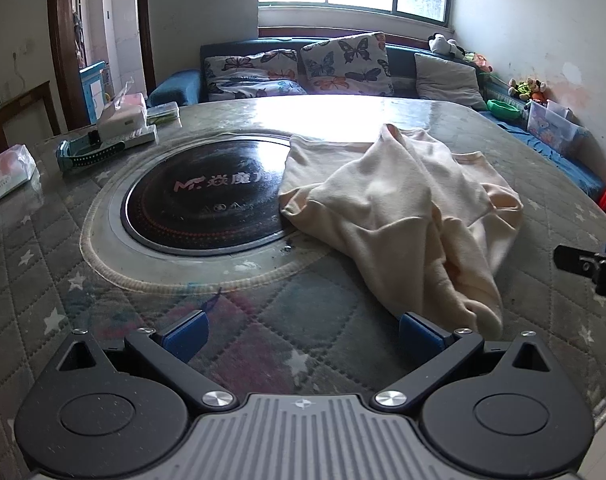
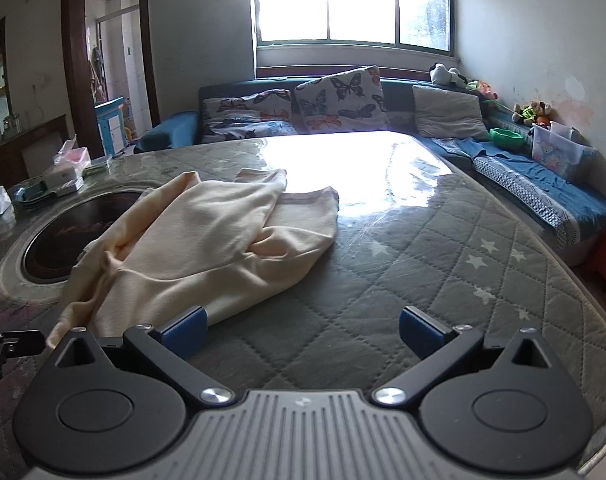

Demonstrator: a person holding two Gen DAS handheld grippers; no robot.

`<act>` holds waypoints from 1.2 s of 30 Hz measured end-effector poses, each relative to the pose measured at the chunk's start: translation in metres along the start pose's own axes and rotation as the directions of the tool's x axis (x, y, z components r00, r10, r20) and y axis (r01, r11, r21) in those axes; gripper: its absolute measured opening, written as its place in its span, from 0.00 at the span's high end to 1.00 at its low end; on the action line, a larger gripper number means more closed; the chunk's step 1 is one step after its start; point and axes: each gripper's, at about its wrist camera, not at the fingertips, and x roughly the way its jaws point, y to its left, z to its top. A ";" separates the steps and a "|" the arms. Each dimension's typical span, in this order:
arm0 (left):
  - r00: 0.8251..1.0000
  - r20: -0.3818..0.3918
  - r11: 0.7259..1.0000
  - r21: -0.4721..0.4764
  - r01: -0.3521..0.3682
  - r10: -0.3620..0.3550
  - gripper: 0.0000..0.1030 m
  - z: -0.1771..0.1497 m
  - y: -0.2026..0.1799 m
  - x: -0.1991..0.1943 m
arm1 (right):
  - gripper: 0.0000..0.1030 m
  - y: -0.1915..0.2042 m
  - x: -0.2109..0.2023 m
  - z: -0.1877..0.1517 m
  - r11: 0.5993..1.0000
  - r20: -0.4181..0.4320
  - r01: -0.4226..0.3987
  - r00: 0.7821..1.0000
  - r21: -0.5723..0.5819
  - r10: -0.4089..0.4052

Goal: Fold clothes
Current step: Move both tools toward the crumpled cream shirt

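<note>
Your left gripper (image 1: 301, 336) and right gripper (image 2: 301, 330) both gape wide, empty, beside the crumpled shirt (image 1: 399, 208) on the counter (image 1: 323, 312).

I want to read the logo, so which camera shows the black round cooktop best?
The left wrist view: the cooktop shows nearly whole, lettering facing the camera. In the right wrist view it sits at the left edge, half hidden by the cream garment.

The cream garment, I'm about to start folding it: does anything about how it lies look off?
Yes. The cream garment lies crumpled and bunched, not flat, and its far-left edge overlaps the black round cooktop set into the table. Both the left gripper and the right gripper are open and empty.
</note>
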 end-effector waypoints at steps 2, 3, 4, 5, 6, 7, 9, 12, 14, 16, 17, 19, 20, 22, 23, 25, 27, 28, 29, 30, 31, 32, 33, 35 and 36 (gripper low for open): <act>1.000 -0.001 1.000 -0.002 0.004 -0.004 0.00 -0.001 0.001 -0.001 | 0.00 0.000 0.000 -0.001 1.000 -0.007 0.000 1.000 0.003 0.000; 1.000 -0.001 1.000 -0.003 0.007 -0.007 0.00 -0.001 0.002 -0.002 | 0.00 -0.001 -0.002 -0.001 1.000 -0.010 -0.001 1.000 0.004 0.001; 1.000 -0.001 1.000 -0.005 0.012 -0.012 0.00 -0.002 0.002 -0.003 | 0.00 0.002 -0.004 -0.003 1.000 -0.007 -0.003 1.000 -0.002 0.003; 1.000 0.000 1.000 -0.008 0.017 -0.017 0.00 -0.004 0.001 -0.005 | 0.00 0.008 -0.010 -0.006 1.000 0.001 -0.006 1.000 -0.019 0.006; 1.000 -0.007 1.000 -0.003 0.021 -0.021 0.00 -0.003 -0.001 -0.004 | 0.00 0.012 -0.013 -0.008 1.000 0.006 -0.008 1.000 -0.028 0.009; 1.000 -0.008 1.000 -0.001 0.025 -0.025 0.00 -0.003 -0.001 -0.006 | 0.00 0.013 -0.014 -0.008 1.000 0.001 -0.013 1.000 -0.028 0.013; 0.999 -0.008 0.999 0.005 0.033 -0.033 0.00 -0.004 -0.003 -0.008 | 0.00 0.013 -0.013 -0.008 0.999 -0.019 -0.030 0.999 -0.022 0.030; 0.999 -0.009 0.999 0.013 0.044 -0.044 0.00 -0.005 -0.005 -0.012 | 0.00 0.016 -0.016 -0.009 0.999 -0.028 -0.046 0.999 -0.028 0.046; 0.999 -0.010 0.999 0.014 0.048 -0.048 0.00 -0.006 -0.007 -0.014 | 0.00 0.018 -0.019 -0.009 0.998 -0.031 -0.055 0.998 -0.028 0.055; 0.999 -0.012 0.999 0.014 0.049 -0.049 0.00 -0.008 -0.009 -0.015 | 0.00 0.019 -0.021 -0.010 0.998 -0.036 -0.060 0.998 -0.030 0.059; 0.999 -0.014 0.999 0.014 0.049 -0.049 0.00 -0.008 -0.009 -0.016 | 0.00 0.020 -0.023 -0.011 0.998 -0.038 -0.060 0.998 -0.030 0.059; 0.999 -0.021 0.999 0.014 0.046 -0.045 0.00 -0.009 -0.010 -0.016 | 0.00 0.020 -0.024 -0.013 0.998 -0.041 -0.061 0.997 -0.030 0.060; 0.999 -0.026 0.999 0.013 0.043 -0.042 0.00 -0.010 -0.011 -0.016 | 0.00 0.021 -0.025 -0.014 0.998 -0.043 -0.060 0.997 -0.031 0.059; 0.999 -0.036 0.999 0.011 0.037 -0.036 0.00 -0.010 -0.011 -0.016 | 0.00 0.021 -0.026 -0.016 0.998 -0.052 -0.057 0.997 -0.031 0.055; 0.999 -0.040 0.999 0.009 0.036 -0.035 0.00 -0.011 -0.011 -0.015 | 0.00 0.020 -0.026 -0.016 0.998 -0.056 -0.058 0.997 -0.030 0.056; 0.998 -0.051 0.999 0.004 0.032 -0.032 0.00 -0.012 -0.011 -0.014 | 0.00 0.020 -0.026 -0.017 0.998 -0.062 -0.060 0.996 -0.029 0.058; 0.998 -0.062 1.000 0.003 0.030 -0.029 0.00 -0.012 -0.012 -0.013 | 0.00 0.020 -0.026 -0.018 0.998 -0.069 -0.063 0.996 -0.028 0.061; 0.997 -0.067 1.000 0.006 0.026 -0.025 0.00 -0.013 -0.013 -0.013 | 0.00 0.020 -0.026 -0.018 0.998 -0.071 -0.065 0.995 -0.025 0.063; 0.997 -0.070 1.000 0.010 0.022 -0.022 0.00 -0.013 -0.013 -0.013 | 0.00 0.020 -0.026 -0.019 0.997 -0.073 -0.067 0.995 -0.023 0.066; 0.997 -0.074 1.000 0.014 0.019 -0.018 0.00 -0.014 -0.014 -0.012 | 0.00 0.020 -0.027 -0.019 0.997 -0.075 -0.069 0.995 -0.020 0.068; 0.997 -0.078 1.000 0.015 0.017 -0.016 0.00 -0.014 -0.015 -0.012 | 0.00 0.020 -0.027 -0.019 0.997 -0.078 -0.070 0.995 -0.018 0.069; 0.997 -0.082 1.000 0.016 0.016 -0.014 0.00 -0.014 -0.015 -0.012 | 0.00 0.020 -0.027 -0.020 0.997 -0.079 -0.071 0.994 -0.017 0.070; 0.996 -0.085 1.000 0.015 0.016 -0.015 0.00 -0.014 -0.015 -0.011 | 0.00 0.021 -0.027 -0.020 0.997 -0.080 -0.073 0.994 -0.017 0.071; 0.996 -0.091 1.000 0.015 0.015 -0.013 0.00 -0.015 -0.016 -0.011 | 0.00 0.021 -0.027 -0.021 0.997 -0.083 -0.073 0.994 -0.019 0.071; 0.996 -0.093 1.000 0.015 0.013 -0.012 0.00 -0.015 -0.016 -0.011 | 0.00 0.022 -0.028 -0.021 0.997 -0.083 -0.074 0.994 -0.020 0.072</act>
